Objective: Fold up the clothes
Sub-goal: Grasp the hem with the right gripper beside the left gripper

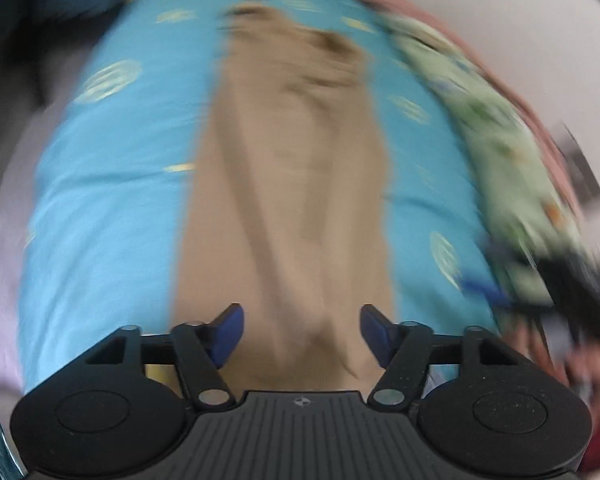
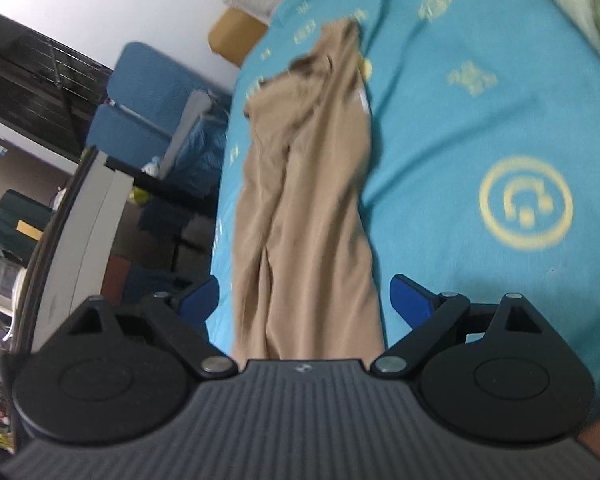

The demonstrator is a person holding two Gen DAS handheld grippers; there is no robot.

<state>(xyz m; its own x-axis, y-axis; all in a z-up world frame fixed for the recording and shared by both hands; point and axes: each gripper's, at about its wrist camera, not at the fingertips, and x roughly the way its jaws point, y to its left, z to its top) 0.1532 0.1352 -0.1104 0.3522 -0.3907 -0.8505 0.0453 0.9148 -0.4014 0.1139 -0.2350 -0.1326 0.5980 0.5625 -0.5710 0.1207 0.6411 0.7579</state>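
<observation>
Tan trousers (image 1: 292, 168) lie stretched lengthwise on a turquoise bed sheet (image 1: 112, 184) with yellow prints. The left wrist view is motion-blurred. My left gripper (image 1: 302, 330) is open, its blue fingertips (image 1: 230, 330) spread over the near end of the trousers. In the right wrist view the same trousers (image 2: 304, 200) run away from me along the sheet (image 2: 480, 120). My right gripper (image 2: 304, 300) is open with the near end of the trousers between its spread fingers (image 2: 410, 294), holding nothing.
A green patterned cloth (image 1: 500, 140) lies along the right side of the bed. The other gripper shows as a dark blur (image 1: 572, 280) there. Beyond the left bed edge stand a blue chair (image 2: 148, 96), a desk (image 2: 80, 220) and clutter.
</observation>
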